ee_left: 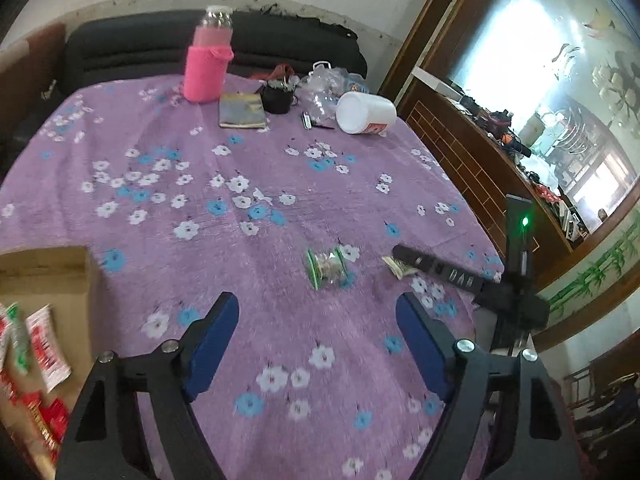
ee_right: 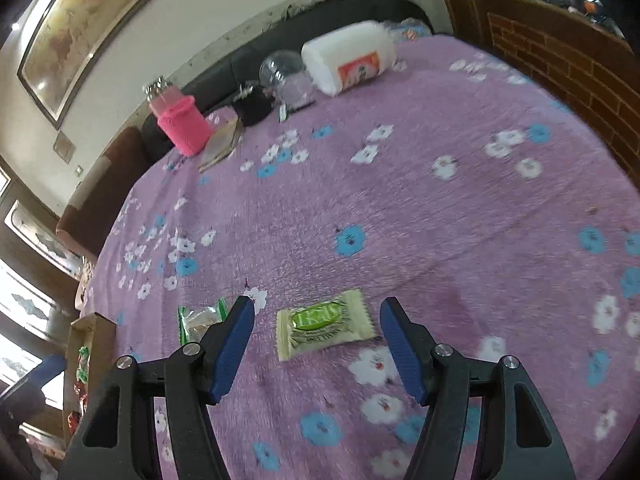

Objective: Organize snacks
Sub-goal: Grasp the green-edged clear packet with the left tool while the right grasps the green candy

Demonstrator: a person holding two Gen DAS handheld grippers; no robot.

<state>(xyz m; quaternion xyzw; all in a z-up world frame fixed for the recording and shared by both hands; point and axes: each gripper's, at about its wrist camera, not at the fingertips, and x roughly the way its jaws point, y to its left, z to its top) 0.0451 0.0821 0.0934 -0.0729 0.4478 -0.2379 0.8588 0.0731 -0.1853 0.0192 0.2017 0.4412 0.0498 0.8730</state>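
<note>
- Left gripper [ee_left: 318, 320]: blue-padded jaws spread wide, nothing between them, poised over purple floral tablecloth [ee_left: 240, 240].
- Right gripper [ee_right: 317, 322]: jaws apart, clamped on nothing, angled down at the cloth.
- Pale green snack packet [ee_right: 326, 322]: flat on the cloth, in the gap between the right gripper's fingertips, touching neither pad.
- Clear snack packet with green ends [ee_left: 327, 267]: flat on the cloth, just ahead of the left gripper's open jaws, slightly right of centre; in the right wrist view partly hidden behind that gripper's left finger [ee_right: 236, 344].
- Cardboard box [ee_left: 48, 276]: beside the left gripper, to its left; red, white and green snack wrappers [ee_left: 44, 344] inside.
- Right gripper as seen from the left wrist: black finger ahead and to the right, tip over the pale packet.
- Far side, beyond both grippers: bottle in pink knitted sleeve [ee_left: 209, 68], upright; flat olive pouch [ee_left: 242, 111] just beside it; small black cup [ee_left: 277, 98]; crumpled clear plastic [ee_left: 328, 84]; white tub [ee_left: 366, 113] lying on its side.
- Beyond the table edge: dark sofa [ee_left: 160, 48]; brick-patterned counter [ee_left: 460, 148] off to the right.
</note>
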